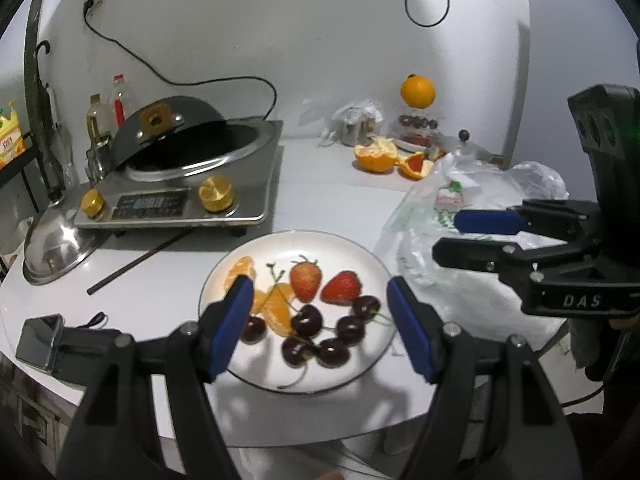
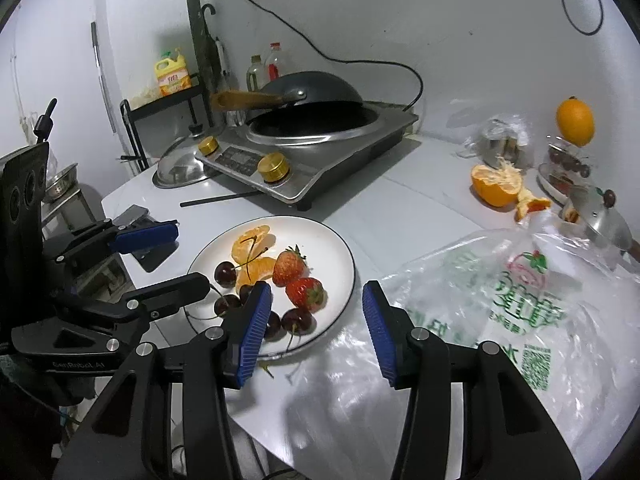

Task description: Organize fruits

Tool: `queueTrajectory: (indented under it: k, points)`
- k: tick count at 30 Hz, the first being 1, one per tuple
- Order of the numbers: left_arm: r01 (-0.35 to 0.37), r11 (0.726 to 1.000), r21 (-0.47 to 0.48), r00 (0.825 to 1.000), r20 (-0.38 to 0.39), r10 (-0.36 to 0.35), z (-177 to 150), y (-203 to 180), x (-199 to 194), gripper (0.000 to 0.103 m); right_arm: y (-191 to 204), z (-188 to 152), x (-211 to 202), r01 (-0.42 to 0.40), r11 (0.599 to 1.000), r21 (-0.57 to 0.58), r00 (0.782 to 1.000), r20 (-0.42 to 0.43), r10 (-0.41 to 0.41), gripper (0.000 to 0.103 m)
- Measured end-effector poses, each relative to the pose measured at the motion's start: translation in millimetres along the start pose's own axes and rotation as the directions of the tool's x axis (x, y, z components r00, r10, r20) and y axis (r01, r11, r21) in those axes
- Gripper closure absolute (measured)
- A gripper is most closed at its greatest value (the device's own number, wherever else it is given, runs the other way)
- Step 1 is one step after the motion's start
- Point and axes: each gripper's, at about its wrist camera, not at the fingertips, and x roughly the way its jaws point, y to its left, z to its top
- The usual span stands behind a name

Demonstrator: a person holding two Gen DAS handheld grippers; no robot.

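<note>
left gripper (image 1: 320, 320) wide apart, over plate (image 1: 348, 246) | right gripper (image 2: 316, 330) apart, beside plate | fruit (image 1: 306, 286) on plate | risk: round cherries (image 1: 306, 322) roll off if nudged; soft strawberries squash

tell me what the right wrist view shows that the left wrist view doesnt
Only the right wrist view shows the yellow detergent bottle on the black rack, and the wooden wok handle from the side. Only the left wrist view shows all six cherries unobstructed. Both show the white plate, two strawberries, the induction cooker, the plastic bag, and each open tool: left, right.
</note>
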Motion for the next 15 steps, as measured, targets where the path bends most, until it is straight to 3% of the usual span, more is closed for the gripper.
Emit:
queueTrajectory:
  k: [11, 15]
  points:
    - [0.022, 0.999, 0.028, 0.998, 0.052, -0.023, 6, -38, -27, 0.026, -15, -17, -45, 0.042, 0.999, 0.027, 0.997, 0.057, -0.043, 0.053]
    - [0.025, 0.999, 0.031, 0.997, 0.078, -0.027, 12, -51, -36, 0.013, -23, -22, -64, 0.071, 0.997, 0.038, 0.994, 0.082, -0.074, 0.053]
